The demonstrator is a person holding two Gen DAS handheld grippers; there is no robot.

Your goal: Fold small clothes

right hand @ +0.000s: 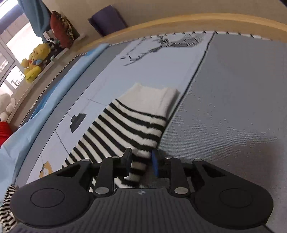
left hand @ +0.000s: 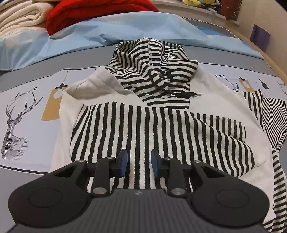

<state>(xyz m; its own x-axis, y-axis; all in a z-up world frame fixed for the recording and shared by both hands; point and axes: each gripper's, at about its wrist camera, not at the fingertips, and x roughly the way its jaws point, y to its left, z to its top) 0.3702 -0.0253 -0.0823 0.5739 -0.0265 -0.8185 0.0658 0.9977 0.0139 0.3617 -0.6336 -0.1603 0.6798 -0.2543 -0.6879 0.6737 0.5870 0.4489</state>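
currently the hoodie (left hand: 157, 125) lies flat on the bed (left hand: 26, 179), hood (left hand: 152, 71) away from the left gripper (left hand: 139, 164), one striped sleeve folded across the chest. left gripper hovers above the hem, jaws apart, holding nothing. the other sleeve (right hand: 125, 129) stretches out over the bed (right hand: 233, 107), white cuff (right hand: 152, 98) at the far end. right gripper (right hand: 141, 164) stands with jaws apart on either side of the sleeve's near part; contact cannot be confirmed. towels (left hand: 19, 18) and a red blanket (left hand: 89, 12) are stacked beyond.
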